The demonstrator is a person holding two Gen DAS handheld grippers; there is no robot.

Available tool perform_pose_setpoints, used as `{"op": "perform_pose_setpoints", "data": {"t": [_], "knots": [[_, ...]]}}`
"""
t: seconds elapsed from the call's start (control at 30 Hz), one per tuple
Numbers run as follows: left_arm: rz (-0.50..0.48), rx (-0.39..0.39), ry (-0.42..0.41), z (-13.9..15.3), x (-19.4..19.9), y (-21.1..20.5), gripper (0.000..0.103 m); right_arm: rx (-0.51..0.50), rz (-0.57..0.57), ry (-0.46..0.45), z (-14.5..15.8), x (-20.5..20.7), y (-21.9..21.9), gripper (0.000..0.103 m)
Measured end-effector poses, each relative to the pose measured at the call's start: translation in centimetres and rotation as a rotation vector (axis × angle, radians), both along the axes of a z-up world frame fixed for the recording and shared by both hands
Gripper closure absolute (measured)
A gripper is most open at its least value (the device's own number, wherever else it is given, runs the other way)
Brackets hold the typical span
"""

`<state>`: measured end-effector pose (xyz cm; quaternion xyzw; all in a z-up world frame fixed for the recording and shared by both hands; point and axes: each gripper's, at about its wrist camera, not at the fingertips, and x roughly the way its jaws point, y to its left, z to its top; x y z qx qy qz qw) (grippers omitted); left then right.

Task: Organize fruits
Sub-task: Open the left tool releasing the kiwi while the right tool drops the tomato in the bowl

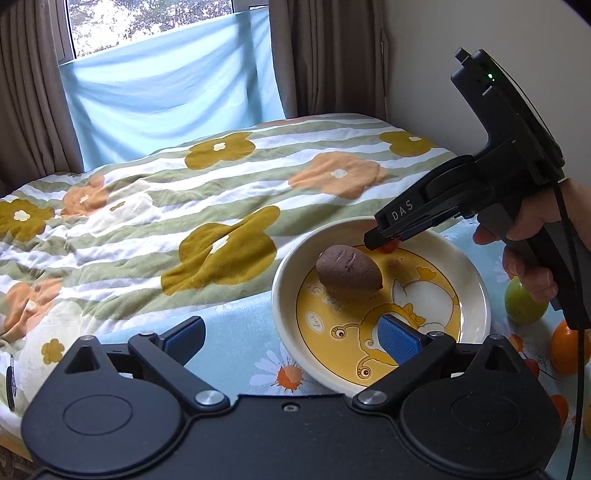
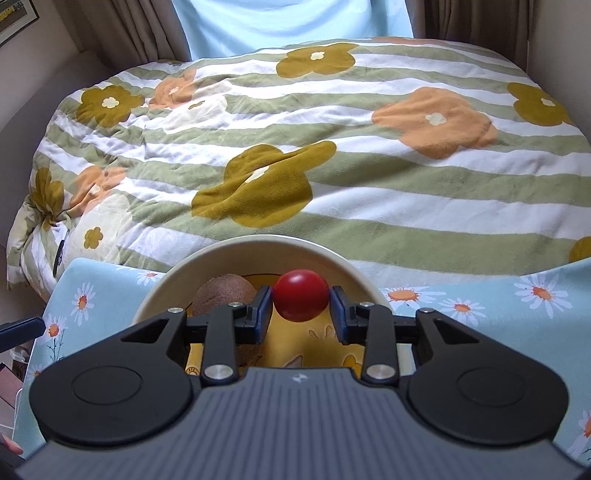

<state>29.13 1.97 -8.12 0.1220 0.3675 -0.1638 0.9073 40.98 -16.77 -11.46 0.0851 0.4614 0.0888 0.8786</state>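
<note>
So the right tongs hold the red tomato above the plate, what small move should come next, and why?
Probably lower the right tongs a little, then open them. The tomato sits between the pads, over the plate and beside the brown fruit, so a short drop should keep it from rolling out.

A bed is seen beyond the table, covered by a striped quilt (image 2: 332,147) printed with mustard and orange flowers. Behind it, a window (image 1: 147,22) is flanked by brown curtains (image 1: 325,55) and half screened by a pale blue sheet (image 1: 170,92). Daylight is let in above; a cream wall (image 1: 424,55) is glimpsed rightward.
</note>
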Motion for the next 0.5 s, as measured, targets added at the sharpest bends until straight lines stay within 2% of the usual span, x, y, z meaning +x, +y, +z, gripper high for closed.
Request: {"op": "perform_pose_setpoints", "data": {"t": [0.03,0.1,0.17,0.5], "knots": [[0.001,-0.002,0.002,0.0,-0.1,0.0,0.002,0.006,-0.002,-0.009,0.1,-0.1,-0.1,0.037],[0.002,-0.012,0.011,-0.1,-0.3,0.1,0.002,0.024,-0.008,-0.042,0.5,-0.6,-0.1,0.012],[0.008,-0.017,0.016,-0.1,-0.5,0.3,0.002,-0.004,-0.036,-0.073,1.1,-1.3,-0.1,0.0],[0.031,-0.036,-0.008,2.6,-2.9,1.2,0.001,-0.044,-0.097,-0.148,5.1,-5.5,-0.6,0.0]]}}
